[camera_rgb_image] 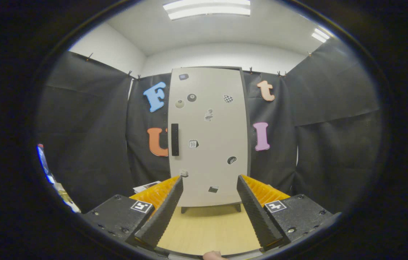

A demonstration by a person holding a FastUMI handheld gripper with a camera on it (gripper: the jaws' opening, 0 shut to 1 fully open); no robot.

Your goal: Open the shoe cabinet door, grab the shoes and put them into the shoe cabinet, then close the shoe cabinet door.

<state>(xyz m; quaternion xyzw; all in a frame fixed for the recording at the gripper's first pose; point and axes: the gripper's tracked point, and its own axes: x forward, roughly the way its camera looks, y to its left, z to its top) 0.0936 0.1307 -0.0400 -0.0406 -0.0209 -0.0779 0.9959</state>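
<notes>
My claw hangs w/ fingers spread wide, nothing between them. Bare wooden surface runs from the fingers fwd to the shoe cabinet, open lane straight ahead. Cabinet door's closed, blocking the way in; its dark handle sits by the left edge, reachable w/o obstruction. Black cloth wall hems both sides. Some papers lie left, beyond my left finger.

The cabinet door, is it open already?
No, the cabinet door sits flush and shut, its handle untouched, beyond the open fingers.
</notes>
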